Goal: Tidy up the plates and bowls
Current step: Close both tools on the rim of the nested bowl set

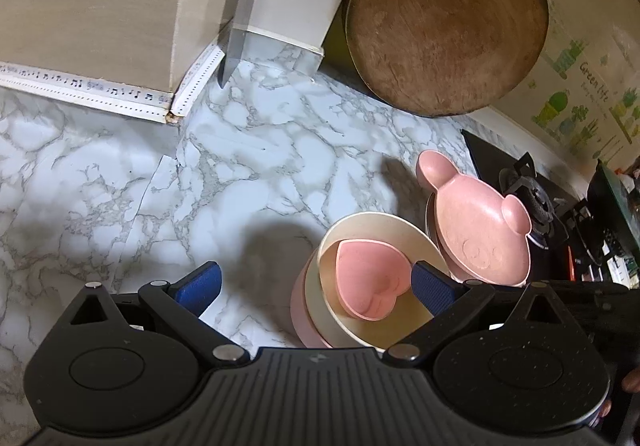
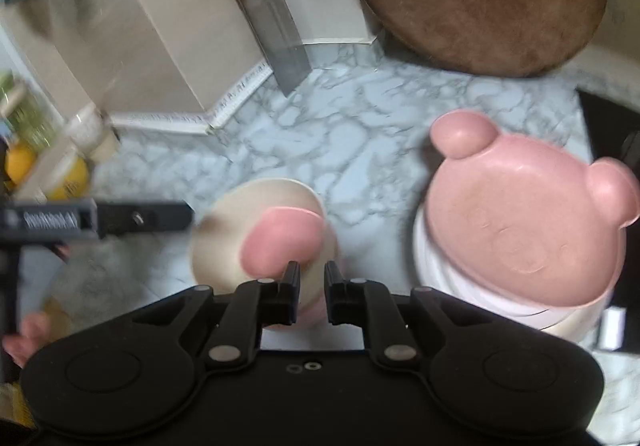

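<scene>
Marble-patterned countertop (image 1: 248, 165), pink heart-shaped dish (image 1: 370, 280) nested in cream round bowl (image 1: 360, 230) to save space, left gripper (image 1: 316, 286) spread wide and empty beside it, right gripper (image 2: 312, 282) nearly shut, clamping nothing visible.

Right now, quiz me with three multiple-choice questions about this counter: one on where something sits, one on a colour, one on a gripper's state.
1. Where does the heart-shaped dish lie?
A. inside the cream bowl
B. on the round wooden board
C. on the stove

2. What colour is the bear-shaped plate?
A. green
B. pink
C. blue

3. How does the left gripper stand?
A. shut on the cleaver
B. shut on nothing
C. open, with its blue pads wide apart

Answers: 1 A, the heart's rim sits within the cream bowl's wall. 2 B, the bear-shaped plate is pink all over in both views. 3 C, marble countertop shows between the spread pads, which grip nothing.
</scene>
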Demonstrator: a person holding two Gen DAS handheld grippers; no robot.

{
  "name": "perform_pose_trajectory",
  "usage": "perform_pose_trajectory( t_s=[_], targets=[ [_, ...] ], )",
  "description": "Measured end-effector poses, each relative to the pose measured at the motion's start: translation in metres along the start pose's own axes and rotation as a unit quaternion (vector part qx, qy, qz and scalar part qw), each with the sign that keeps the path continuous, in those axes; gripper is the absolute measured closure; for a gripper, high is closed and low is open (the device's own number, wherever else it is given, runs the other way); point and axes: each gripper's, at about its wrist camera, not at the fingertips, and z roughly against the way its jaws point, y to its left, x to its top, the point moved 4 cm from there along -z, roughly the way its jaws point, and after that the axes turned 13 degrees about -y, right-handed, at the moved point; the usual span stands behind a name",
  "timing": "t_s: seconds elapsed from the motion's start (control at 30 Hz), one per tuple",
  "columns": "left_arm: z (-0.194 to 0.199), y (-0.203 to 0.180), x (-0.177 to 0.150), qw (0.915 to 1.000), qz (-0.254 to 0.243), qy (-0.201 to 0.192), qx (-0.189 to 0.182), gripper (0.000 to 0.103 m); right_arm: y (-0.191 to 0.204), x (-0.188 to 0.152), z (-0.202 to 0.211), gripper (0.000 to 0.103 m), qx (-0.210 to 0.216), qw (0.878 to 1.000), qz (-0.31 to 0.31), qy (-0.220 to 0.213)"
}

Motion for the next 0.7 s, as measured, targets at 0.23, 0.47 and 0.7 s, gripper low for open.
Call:
perform_pose_trajectory(
  t_s=[0.23,0.47,0.7],
  targets=[
    [-0.024,-0.002,-0.006,0.9995,-0.009,0.028,0.011,0.001,-0.007,0.008,-0.023,0.091,-0.026,0.999,-0.025,0.031],
    [-0.039,0.001,-0.014,0.9983,-0.007,0.052,0.024,0.001,-0.007,0.007,-0.040,0.090,-0.051,0.996,-0.035,0.071],
    [-0.052,0.006,-0.023,0.9963,0.020,0.081,0.023,0.002,-0.010,0.003,-0.056,0.089,-0.064,0.990,-0.066,0.106]
  ],
)
